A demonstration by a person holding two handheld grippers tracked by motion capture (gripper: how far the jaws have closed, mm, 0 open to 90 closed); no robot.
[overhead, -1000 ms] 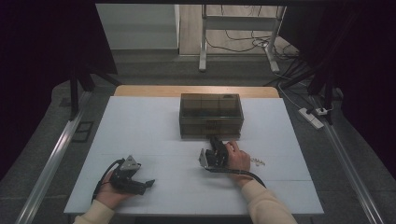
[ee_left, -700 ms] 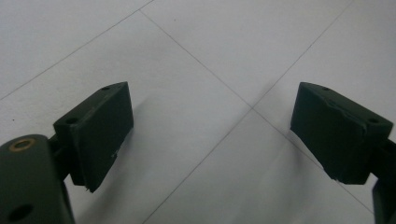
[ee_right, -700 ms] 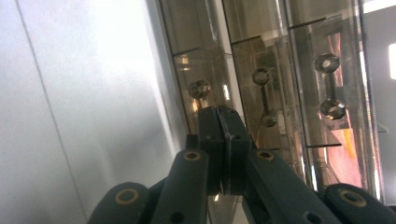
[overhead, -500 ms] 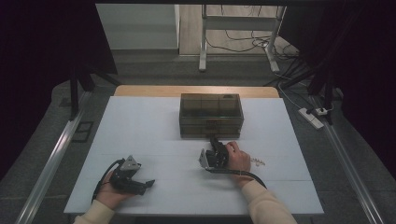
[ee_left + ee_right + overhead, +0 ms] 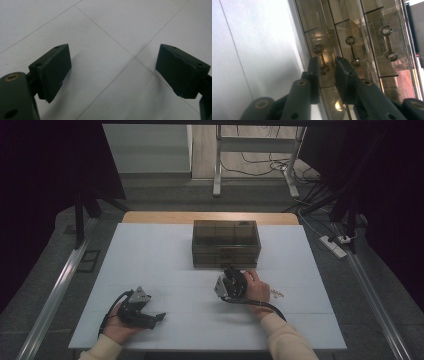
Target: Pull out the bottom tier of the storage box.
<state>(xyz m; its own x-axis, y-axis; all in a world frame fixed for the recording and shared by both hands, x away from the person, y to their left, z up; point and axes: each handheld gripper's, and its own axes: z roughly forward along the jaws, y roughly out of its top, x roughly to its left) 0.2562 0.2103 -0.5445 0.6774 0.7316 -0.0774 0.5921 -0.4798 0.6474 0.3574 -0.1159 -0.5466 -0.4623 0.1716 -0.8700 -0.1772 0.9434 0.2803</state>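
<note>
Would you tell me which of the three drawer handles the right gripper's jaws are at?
The leftmost handle in the right gripper view. It sits between the right gripper's jaws, which have just been opening; the middle handle and the right handle stand clear.

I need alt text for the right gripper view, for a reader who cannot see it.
The right gripper has its two black jaws on either side of a drawer handle on a smoky transparent drawer box. Two more handles are alongside, with the white table beside the box.

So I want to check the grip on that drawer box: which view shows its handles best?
The right gripper view: the drawer handles appear large on the clear brown drawer box, with the right gripper at the bottom one, jaws just opening. The high view shows the box small, handles indistinct. The left gripper view shows table.
</note>
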